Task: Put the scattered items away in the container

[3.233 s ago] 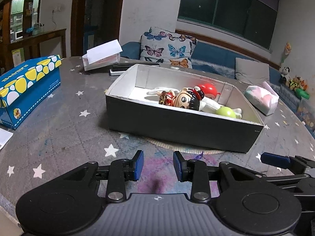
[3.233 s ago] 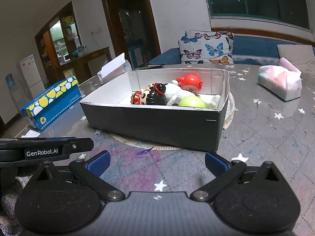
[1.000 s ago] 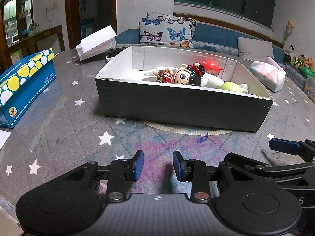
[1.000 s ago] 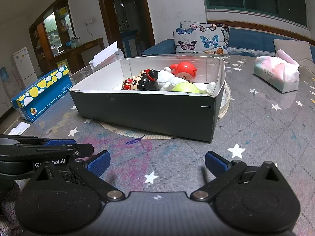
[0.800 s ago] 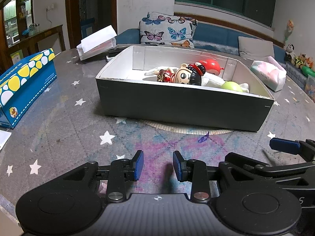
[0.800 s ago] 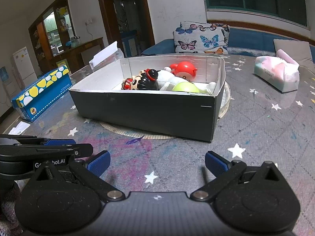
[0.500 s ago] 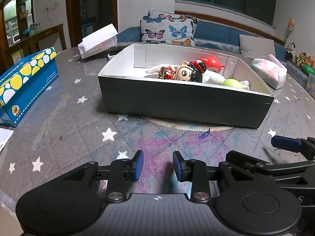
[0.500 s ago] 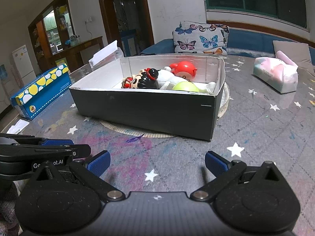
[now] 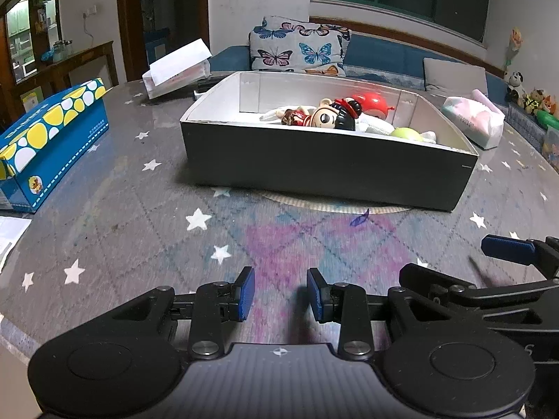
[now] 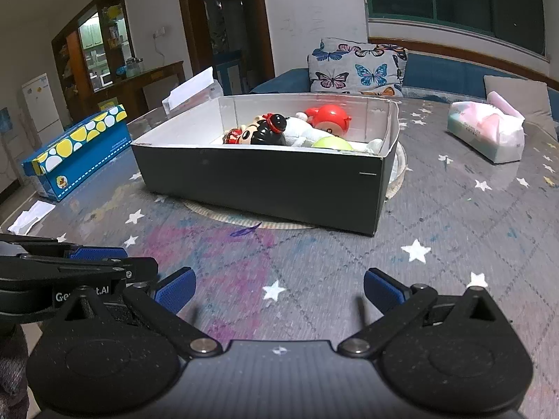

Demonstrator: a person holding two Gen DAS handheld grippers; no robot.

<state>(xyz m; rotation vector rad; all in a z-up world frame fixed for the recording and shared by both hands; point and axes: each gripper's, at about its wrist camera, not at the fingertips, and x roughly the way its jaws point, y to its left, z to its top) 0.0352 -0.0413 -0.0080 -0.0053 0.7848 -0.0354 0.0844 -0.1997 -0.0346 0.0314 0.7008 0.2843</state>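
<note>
Only readable text I can find is on the left claw (image 10: 97, 255), sitting at about 8 o'clock in the right wrist view: "Ge...t.AI", middle letters hidden. The blue box (image 10: 80, 150) has print, but it's too small to read.

Both tools were matte black plastic. The left gripper (image 9: 280, 296) carried blue ribbed pads (image 9: 244, 293) on short fingers, silver screws at the pivots and round discs at four and eight o'clock. The right gripper (image 10: 277, 289) matched it, with white "Ge…t.AI" lettering.
</note>
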